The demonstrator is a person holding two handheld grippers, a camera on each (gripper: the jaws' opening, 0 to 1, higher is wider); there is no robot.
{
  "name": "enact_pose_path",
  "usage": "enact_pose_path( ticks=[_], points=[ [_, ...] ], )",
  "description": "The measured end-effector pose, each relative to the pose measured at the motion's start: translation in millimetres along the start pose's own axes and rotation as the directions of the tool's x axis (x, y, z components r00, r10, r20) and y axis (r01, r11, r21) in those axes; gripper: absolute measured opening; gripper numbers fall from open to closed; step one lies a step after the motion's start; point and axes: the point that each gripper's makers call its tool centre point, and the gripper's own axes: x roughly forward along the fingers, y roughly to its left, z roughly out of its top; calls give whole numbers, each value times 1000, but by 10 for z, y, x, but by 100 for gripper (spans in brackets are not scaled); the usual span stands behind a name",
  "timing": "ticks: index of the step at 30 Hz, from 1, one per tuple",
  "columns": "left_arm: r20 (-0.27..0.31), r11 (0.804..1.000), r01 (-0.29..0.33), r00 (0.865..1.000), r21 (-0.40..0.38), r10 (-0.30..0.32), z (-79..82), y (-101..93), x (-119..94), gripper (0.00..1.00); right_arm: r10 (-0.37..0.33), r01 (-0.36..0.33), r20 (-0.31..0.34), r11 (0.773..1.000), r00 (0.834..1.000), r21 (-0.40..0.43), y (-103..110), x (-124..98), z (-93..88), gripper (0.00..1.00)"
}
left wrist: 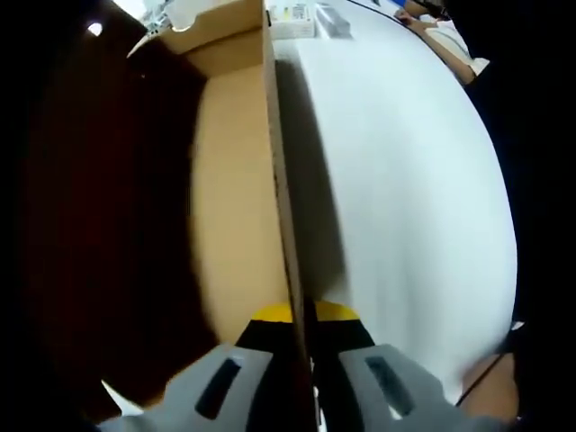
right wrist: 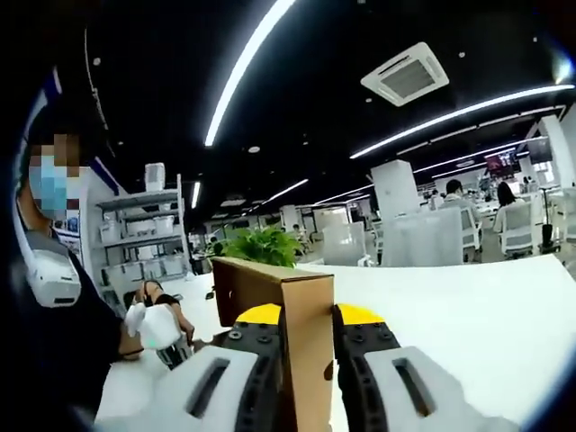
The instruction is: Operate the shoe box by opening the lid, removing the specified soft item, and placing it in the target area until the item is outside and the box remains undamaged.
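Shoe box lid (left wrist: 281, 225) is pinched thin between the pads of my left gripper (left wrist: 306, 373), nearly closed on its edge. My right gripper (right wrist: 306, 369) squeezes a cardboard edge (right wrist: 301, 315) too. I think I should lift slowly and evenly, so nothing bends. Box (left wrist: 229, 198) sits on the white table (left wrist: 414, 198). Soft item is hidden from me.

Legible text: none.
Small printed label (left wrist: 290, 15) on far white table (left wrist: 405, 180), blurred, unreadable; cardboard box (right wrist: 288, 306) faces bare.
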Motion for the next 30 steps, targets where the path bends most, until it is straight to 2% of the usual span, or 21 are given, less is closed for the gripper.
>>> enact_pose_path(
  ticks=[9,15,20,24,26,30],
  points=[
    [4,1000,1,1000,6,-1,7,5,3,3,2,-3,-5,998,1000,-65,107,-42,-19,20],
    [5,1000,0,1000,6,0,2,2,2,3,27,-27,-13,998,1000,-51,98,-59,-46,21],
    [7,1000,0,1000,6,0,3,0,2,3,23,-28,-53,994,998,-102,110,-68,-125,21],
    [7,1000,0,1000,6,0,4,5,1,3,18,-23,-61,997,998,-76,92,-55,-127,24],
    [7,1000,0,1000,5,0,3,6,0,3,6,-9,-66,999,998,-40,56,-48,-126,20],
    [7,1000,0,1000,6,0,2,6,0,3,-16,13,-73,999,997,-35,17,-25,-99,19]
  ],
)
